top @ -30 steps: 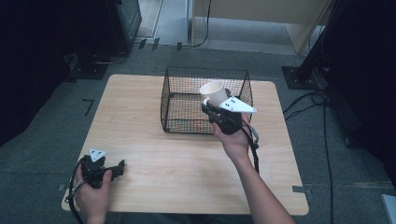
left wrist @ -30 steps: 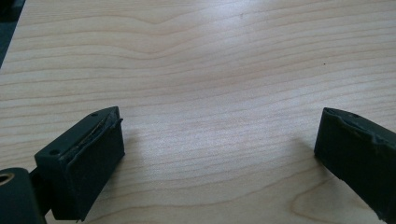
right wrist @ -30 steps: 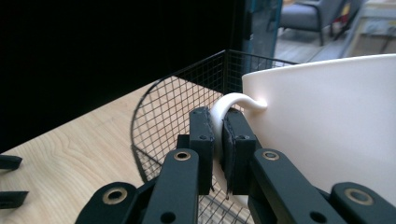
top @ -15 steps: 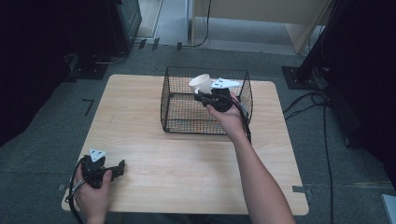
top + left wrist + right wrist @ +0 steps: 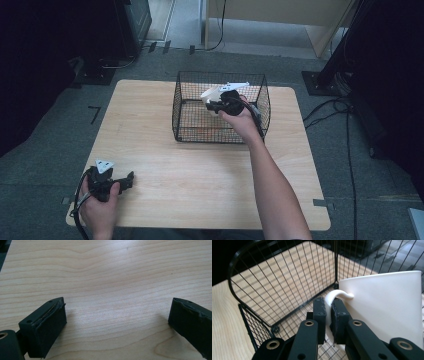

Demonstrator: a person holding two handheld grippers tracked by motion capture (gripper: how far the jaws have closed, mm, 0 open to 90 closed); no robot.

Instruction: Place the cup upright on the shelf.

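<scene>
1. Your right gripper [image 5: 328,315] is clamped on the curved handle of a white ceramic mug [image 5: 384,312]. In the right gripper view the two black jaws pinch the handle loop between them, so the mug's body hangs off to one side of the jaws. That grip leaves the body free to be lowered without the jaws fouling on wire.

2. In the high view the white mug [image 5: 212,93] sits above the black wire-mesh basket [image 5: 190,107], inside its rim line and toward the far wall. It appears to be in the air, not yet resting on the basket's floor.

3. Your right hand [image 5: 239,112] reaches in over the basket's near wall, which keeps your forearm clear of the mesh. I'd judge this to be the lowering stage of setting the mug into the basket.

4. Your left gripper [image 5: 106,179] rests on the light wooden table [image 5: 150,150], well apart from the basket, toward the near left corner. In the left gripper view its jaws stand wide apart with bare wood between them, holding nothing. It seems parked there to stay out of the way.

5. For the next move, mind the mesh close behind the mug. A tilt could catch its rim on the wires.
</scene>
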